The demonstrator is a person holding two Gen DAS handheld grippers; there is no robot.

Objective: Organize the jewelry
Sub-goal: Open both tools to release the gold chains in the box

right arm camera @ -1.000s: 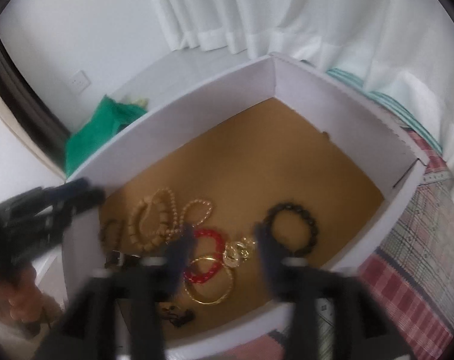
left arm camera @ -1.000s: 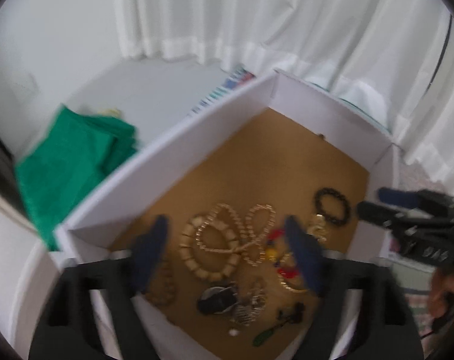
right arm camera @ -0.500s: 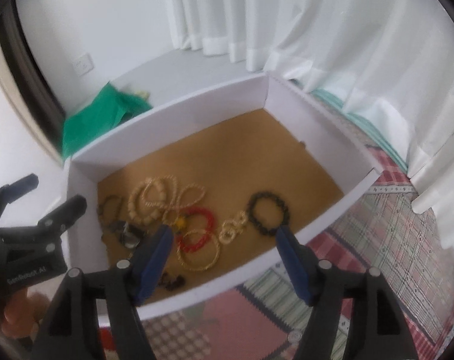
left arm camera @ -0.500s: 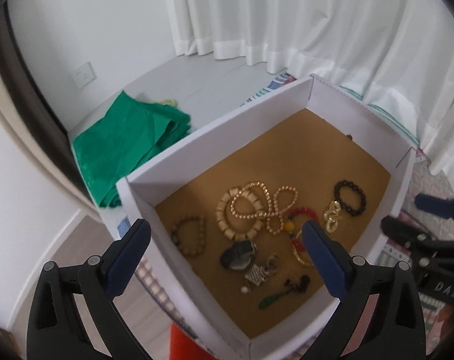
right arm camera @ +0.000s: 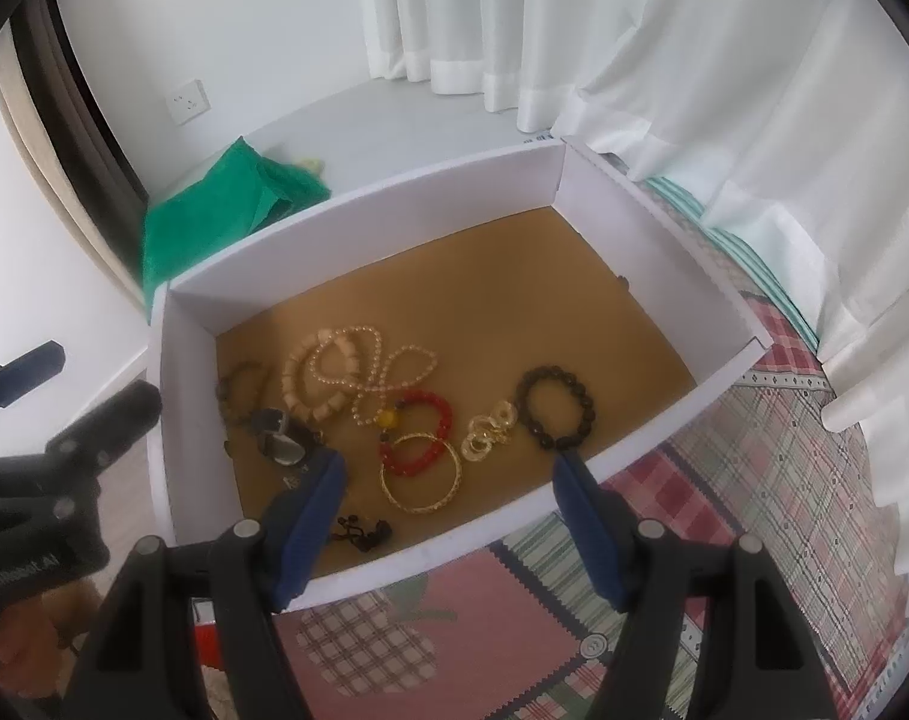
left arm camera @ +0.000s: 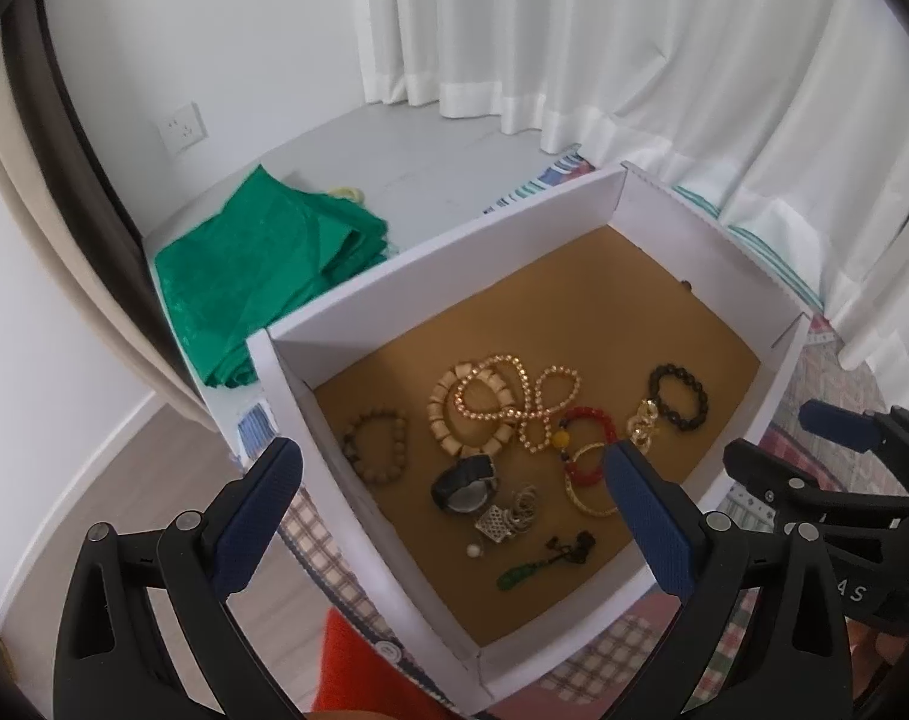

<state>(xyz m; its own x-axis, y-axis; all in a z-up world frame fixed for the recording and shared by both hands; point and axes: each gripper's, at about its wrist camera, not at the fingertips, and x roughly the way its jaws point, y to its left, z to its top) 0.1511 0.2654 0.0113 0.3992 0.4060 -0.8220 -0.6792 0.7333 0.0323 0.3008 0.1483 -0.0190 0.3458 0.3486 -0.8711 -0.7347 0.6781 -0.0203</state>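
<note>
Jewelry: a loose cluster on the brown floor of the white box (left arm camera: 358, 324), filling the near half of the floor; the far half is bare. All pieces lie inside the box, some overlapping; whether this is a sorted or an unsorted state cannot be told.
Pieces, left wrist view: brown bead bracelet (left arm camera: 375, 443) at centre left; cream block bracelet (left arm camera: 454, 414) with the pearl strand (left arm camera: 535, 405) looped across it; watch (left arm camera: 465, 485) below them; red bead bracelet (left arm camera: 586, 441) overlapping the gold bangle (left arm camera: 583, 483); black bead bracelet (left arm camera: 677, 397) apart at centre right.
Direction from jaws: both grippers sit above and short of the box's near rim, looking down and forward, so the pieces lie ahead and below.
Nearer gripper: the right gripper (right arm camera: 448, 483) frames the gold bangle (right arm camera: 421, 473) and the gold links (right arm camera: 489, 429) between its fingers at lower centre; the left gripper (left arm camera: 451, 480) frames the watch and the silver charm (left arm camera: 505, 517).
Long axis: the pearl strand runs from upper left to lower right in the left wrist view; the rings lie flat.
Left jaws: spread wide, nothing between them, touching nothing.
Right jaws: parted a good way, less wide than the left, empty, clear of the box.
</note>
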